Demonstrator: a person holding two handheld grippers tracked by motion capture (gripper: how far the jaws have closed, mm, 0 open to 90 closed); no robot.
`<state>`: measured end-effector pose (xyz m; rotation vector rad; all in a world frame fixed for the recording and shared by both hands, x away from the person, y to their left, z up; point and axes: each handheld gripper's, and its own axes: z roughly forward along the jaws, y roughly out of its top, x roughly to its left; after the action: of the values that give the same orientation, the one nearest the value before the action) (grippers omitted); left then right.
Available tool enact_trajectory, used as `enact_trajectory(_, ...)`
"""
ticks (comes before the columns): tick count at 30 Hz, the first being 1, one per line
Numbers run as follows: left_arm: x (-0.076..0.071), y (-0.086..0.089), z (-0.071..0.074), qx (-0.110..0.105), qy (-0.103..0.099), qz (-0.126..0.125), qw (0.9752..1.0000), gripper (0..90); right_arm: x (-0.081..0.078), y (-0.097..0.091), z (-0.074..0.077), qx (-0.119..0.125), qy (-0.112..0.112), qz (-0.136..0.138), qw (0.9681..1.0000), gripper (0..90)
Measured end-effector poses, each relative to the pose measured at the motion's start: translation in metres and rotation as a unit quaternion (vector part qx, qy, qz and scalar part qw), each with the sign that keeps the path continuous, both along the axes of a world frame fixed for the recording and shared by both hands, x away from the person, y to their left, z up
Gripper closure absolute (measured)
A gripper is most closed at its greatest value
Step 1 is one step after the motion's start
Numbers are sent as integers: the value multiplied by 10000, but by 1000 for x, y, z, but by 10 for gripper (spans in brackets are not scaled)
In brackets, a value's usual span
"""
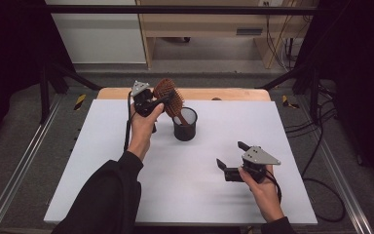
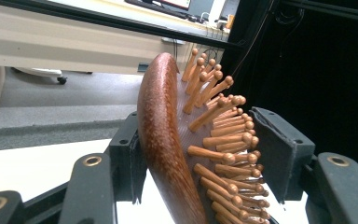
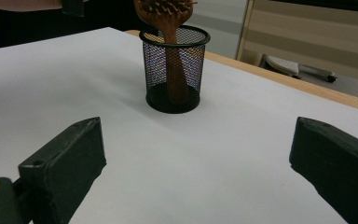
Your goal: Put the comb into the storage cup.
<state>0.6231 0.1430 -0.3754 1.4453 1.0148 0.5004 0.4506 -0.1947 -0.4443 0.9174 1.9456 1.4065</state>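
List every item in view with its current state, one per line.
Hairbrush: handle down inside the cup, head sticking out above the rim, tilted.
Mesh cup: upright on the table, holding the brush handle.
Left tongs: around the brush head, back against one jaw, bristles toward the other; firm grip cannot be told.
Right tongs: open, holding nothing, over the white table.

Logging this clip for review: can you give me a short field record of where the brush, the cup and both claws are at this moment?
surface: white table
brush: wooden hairbrush, handle down inside the cup, head sticking out above the rim
cup: black mesh cup, upright on the table
left claw: left claw around the brush head, one jaw on its back, the other at the bristles
right claw: right claw open, holding nothing, apart from the cup
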Motion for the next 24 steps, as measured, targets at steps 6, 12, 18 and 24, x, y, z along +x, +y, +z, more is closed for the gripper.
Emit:
enact_trajectory(6,2,2,-2,-36,36,36,10000,401,0,0,0,1,6,2,10000,36)
enact_trajectory(12,1,3,-3,-40,42,24,10000,399,0,0,0,-9,4,3,10000,37)
enact_trajectory(18,1,4,-3,-13,42,29,10000,394,0,0,0,-7,1,-8,10000,37)
enact_trajectory(24,1,4,-3,14,28,32,10000,391,0,0,0,-4,0,-9,10000,36)
